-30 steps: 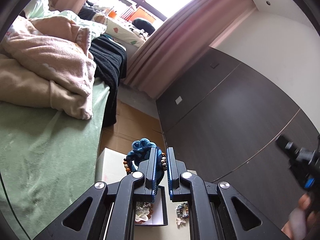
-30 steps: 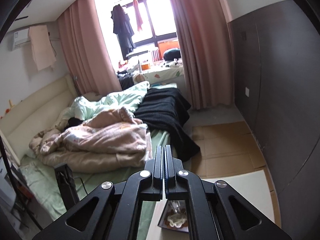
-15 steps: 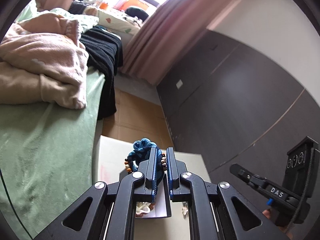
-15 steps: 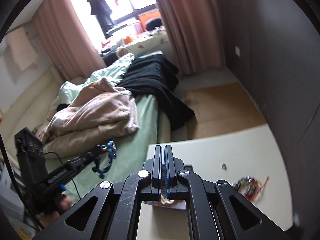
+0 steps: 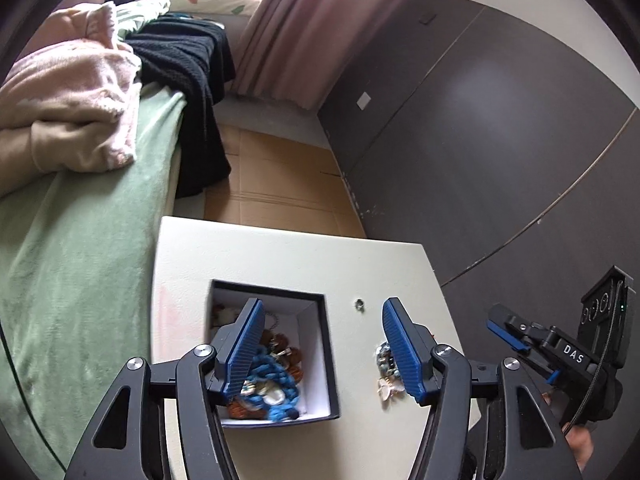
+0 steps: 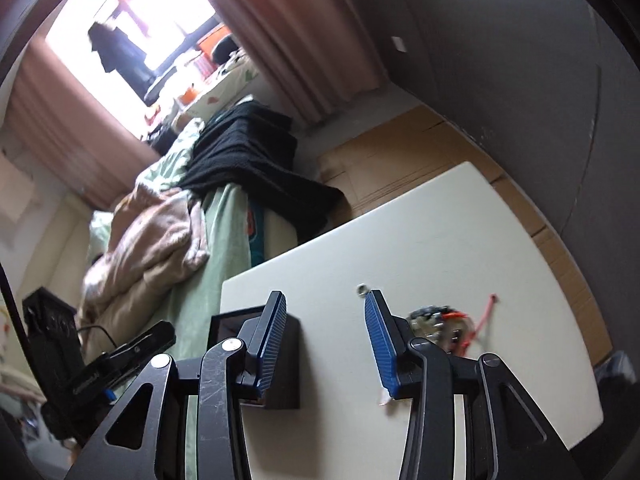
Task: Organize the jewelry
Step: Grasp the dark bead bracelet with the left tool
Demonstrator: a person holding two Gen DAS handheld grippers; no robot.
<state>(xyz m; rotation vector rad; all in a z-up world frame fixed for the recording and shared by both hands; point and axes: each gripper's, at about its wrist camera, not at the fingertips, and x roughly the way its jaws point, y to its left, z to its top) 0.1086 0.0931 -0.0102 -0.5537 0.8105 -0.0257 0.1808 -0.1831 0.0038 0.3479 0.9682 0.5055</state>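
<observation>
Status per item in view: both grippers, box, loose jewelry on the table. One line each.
left gripper: open, empty, above the box
right gripper: open, empty
black box: lidless, holds the blue knotted bracelet and other pieces
beaded bracelet: loose on the table, outside the box
small ring: loose on the table

The left gripper (image 5: pixel 322 346) hides part of the box (image 5: pixel 326 360) and a bracelet (image 5: pixel 386 364) near the worktop's (image 5: pixel 280 256) right edge.

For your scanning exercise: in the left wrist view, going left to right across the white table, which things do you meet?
Box holding the blue bracelet → small ring → beaded bracelet → right gripper.
</observation>
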